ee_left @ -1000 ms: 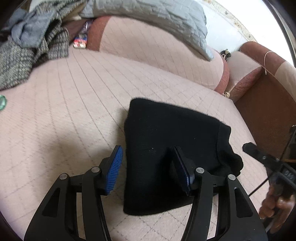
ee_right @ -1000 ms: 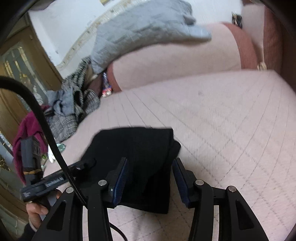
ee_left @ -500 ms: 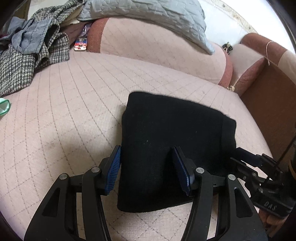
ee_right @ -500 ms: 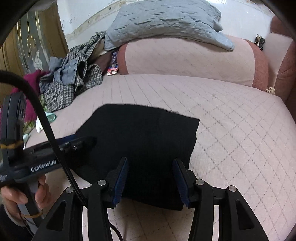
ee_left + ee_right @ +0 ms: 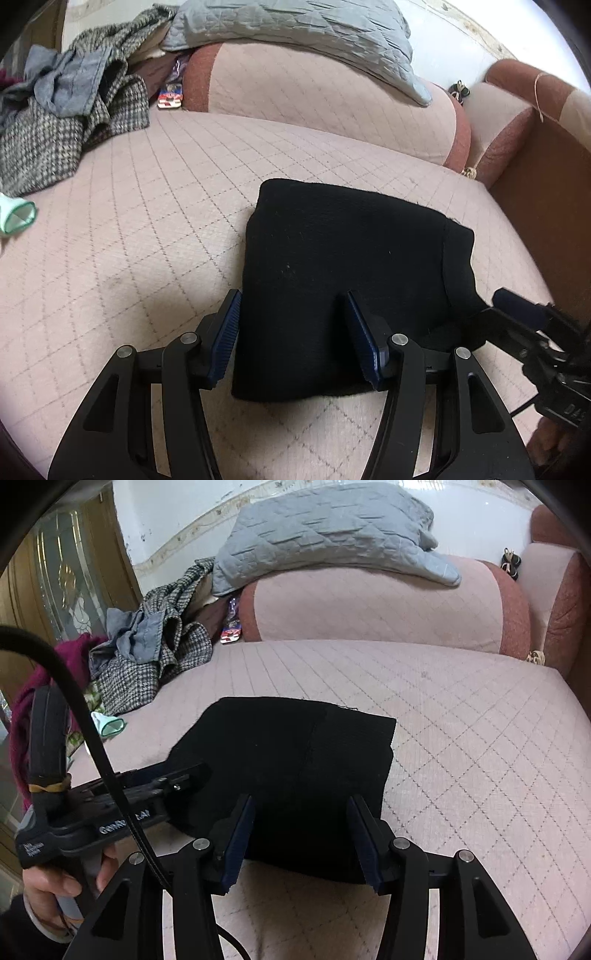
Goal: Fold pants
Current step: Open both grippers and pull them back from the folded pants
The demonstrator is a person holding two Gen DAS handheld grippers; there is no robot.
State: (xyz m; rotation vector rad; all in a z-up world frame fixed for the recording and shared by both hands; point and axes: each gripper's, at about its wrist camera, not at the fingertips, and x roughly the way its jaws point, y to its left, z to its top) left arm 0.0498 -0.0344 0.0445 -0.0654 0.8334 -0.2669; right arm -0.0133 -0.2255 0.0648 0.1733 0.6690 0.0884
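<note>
The black pants lie folded into a compact rectangle on the pink quilted sofa seat; they also show in the right wrist view. My left gripper is open, hovering over the near edge of the pants, holding nothing. My right gripper is open above the near edge of the pants, empty. The right gripper shows at the right edge of the left wrist view; the left gripper shows at the left of the right wrist view.
A pile of checked and grey clothes lies at the far left of the seat. A grey quilted pillow rests on the backrest. A small green item lies at the left. A brown armrest bounds the right.
Both grippers have drawn back and steadied over the folded pants. The pants' right edge now lies flatter. Both grippers stay open.
</note>
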